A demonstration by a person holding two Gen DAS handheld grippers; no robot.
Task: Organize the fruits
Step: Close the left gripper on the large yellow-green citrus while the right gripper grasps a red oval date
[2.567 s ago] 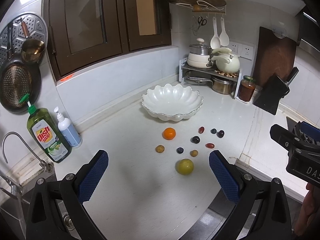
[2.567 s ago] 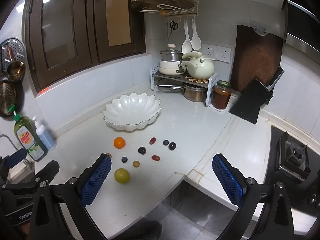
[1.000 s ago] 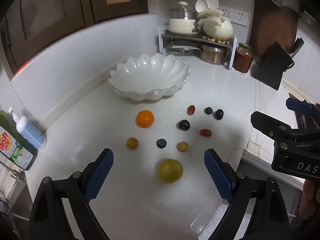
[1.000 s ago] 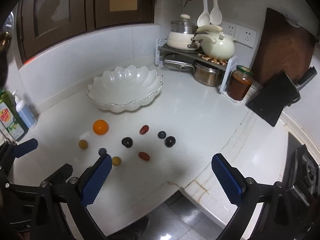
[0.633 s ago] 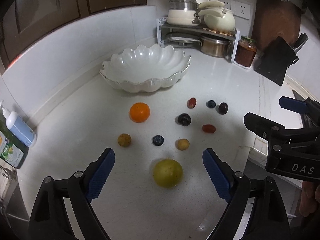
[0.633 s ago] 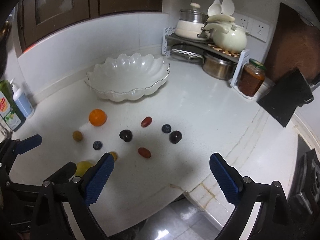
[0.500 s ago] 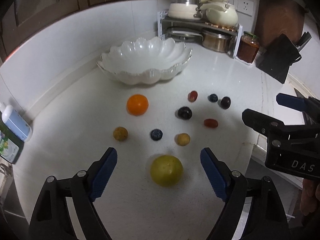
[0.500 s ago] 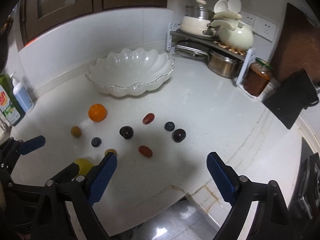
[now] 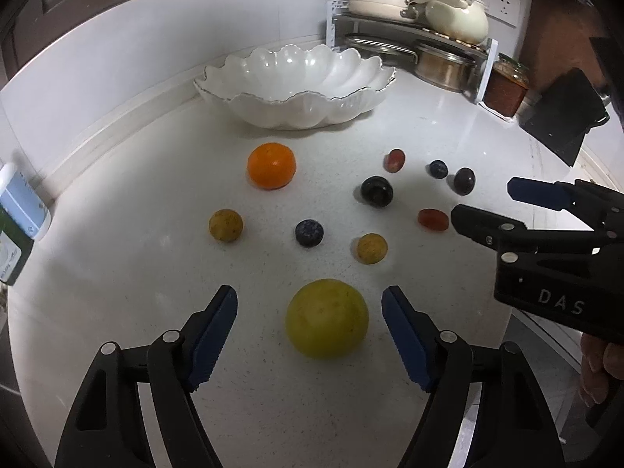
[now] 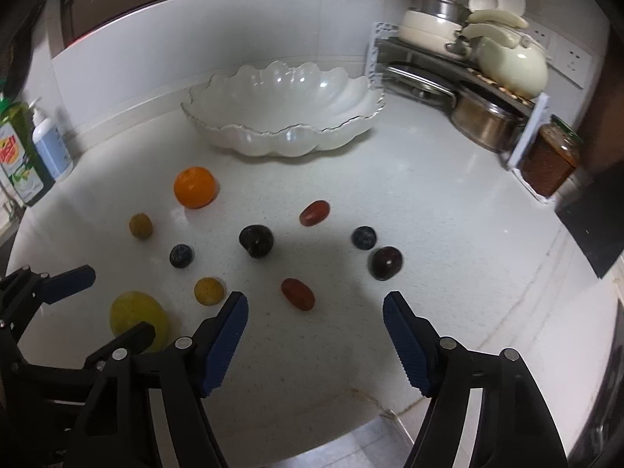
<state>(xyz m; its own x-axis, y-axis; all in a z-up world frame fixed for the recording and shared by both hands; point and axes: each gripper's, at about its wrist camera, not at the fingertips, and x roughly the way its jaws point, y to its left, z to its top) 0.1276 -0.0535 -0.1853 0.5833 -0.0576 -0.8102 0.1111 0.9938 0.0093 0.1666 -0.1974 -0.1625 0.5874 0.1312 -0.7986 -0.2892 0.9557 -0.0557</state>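
Left wrist view looks down along the left hand-held gripper [image 9: 310, 304] at a white table [image 9: 136, 179] strewn with fruit. A yellow-green fruit [image 9: 327, 318] lies on the table between the blue pads, with a gap on each side; the jaws stand fairly wide and have just been closing, touching nothing. Just beyond the fingertips sit two small yellow fruits [image 9: 372, 248], a blueberry [image 9: 309, 233] and a red grape tomato [image 9: 432, 219]. Farther out are an orange [image 9: 271, 165], a dark plum [image 9: 376, 191], and more small dark and red fruits. A scalloped white bowl [image 9: 296, 82] stands at the far side, beyond all the fruit. To the right, the right hand-held gripper [image 9: 491, 206] reaches in over the tomato, its black body marked "DAS"; fingers [image 9: 600, 366] of a hand show under it.

Right wrist view: the right hand-held gripper [image 10: 315, 310] tilts steeply down, jaws fairly wide and just closing, with the tomato [image 10: 298, 293] just ahead between the fingertips, untouched. A dark grape [image 10: 385, 263] lies ahead to the right. The left hand-held gripper enters at the lower left, around the yellow-green fruit [image 10: 134, 318]. Far left stand a green soap bottle [image 10: 15, 156] and a pump bottle [image 10: 50, 144]; the label is too blurred to read. Far right are a rack of pots [image 10: 468, 89] and a jar [image 10: 550, 156].
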